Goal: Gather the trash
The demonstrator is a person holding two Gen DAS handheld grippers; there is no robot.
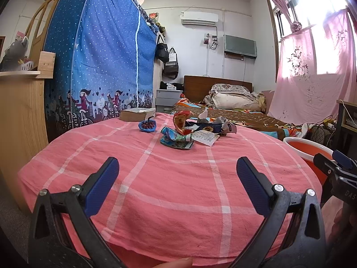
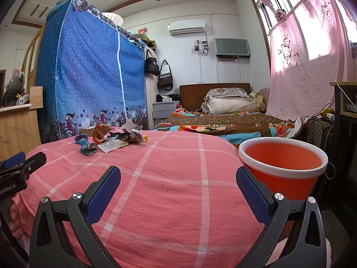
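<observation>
The surface (image 1: 169, 178), draped in a pink cloth with a white check, fills the lower middle of both views. Its near edge curves across the bottom of the frame, its left edge falls away toward a pale wooden cabinet (image 1: 20, 122) at the left, and its right edge drops off just beside the orange bin (image 2: 283, 163), which stands with its white rim at about cloth height in the right of the right wrist view. The whole near half of the cloth lies bare, a broad open stretch between the claws and the trash.

A tall blue dotted wardrobe (image 1: 100, 55) rises behind the surface's far left edge; a bed (image 2: 223, 122) with a patterned cover lies beyond the far edge, right of centre.

The trash pile (image 1: 191, 131) sits toward the far side of the surface, slightly above frame centre in the left wrist view and at the upper left in the right wrist view: crumpled wrappers, a white receipt and a blue packet heaped together and touching. A small blue object (image 1: 147, 126) rests just left of the pile, apart from it, and a thick book (image 1: 137, 114) lies at the far edge behind that.

The left claw (image 1: 177, 178) is released, jaws spread wide over bare cloth, holding nothing. The right claw (image 2: 178, 185) is likewise released and empty, its right finger near the bin's wall.
</observation>
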